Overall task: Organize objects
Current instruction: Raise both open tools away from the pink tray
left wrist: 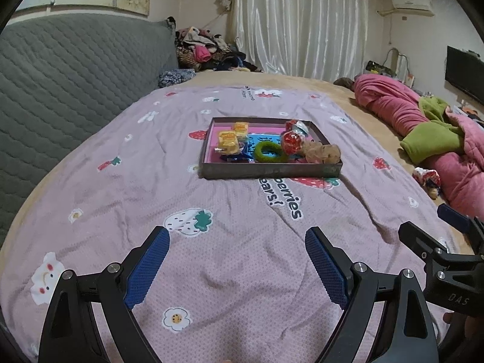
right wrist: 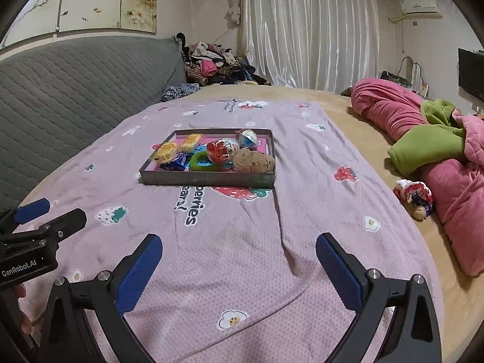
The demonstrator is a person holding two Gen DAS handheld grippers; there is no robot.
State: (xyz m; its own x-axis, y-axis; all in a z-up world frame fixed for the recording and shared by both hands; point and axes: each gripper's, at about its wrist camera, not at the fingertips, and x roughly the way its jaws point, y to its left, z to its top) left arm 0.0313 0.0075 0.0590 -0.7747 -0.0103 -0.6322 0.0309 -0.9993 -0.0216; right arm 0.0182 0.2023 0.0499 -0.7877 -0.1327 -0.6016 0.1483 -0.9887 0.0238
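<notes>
The tray is a shallow dark box with a pink floor, and it lies on the lilac printed sheet in the middle of the bed. Its near wall hides the lower parts of the things inside, and the things overlap, so some are hard to make out. A blue wrapped item at the tray's near left side is mostly covered. The print on the tray floor cannot be read.

Inside the tray are two yellow snack packs at the left, a green ring in the middle, a red and clear ball behind the ring, another clear ball toward the far right corner, and a brown wrinkled lump at the near right corner.

To the right of the tray, well apart, lie a pink and green blanket and a small doll. Far behind the tray is a heap of clothes.

The left gripper and the right gripper both stand on the near side of the tray, well apart from it. Both have the fingers spread wide with only the sheet seen between them.
</notes>
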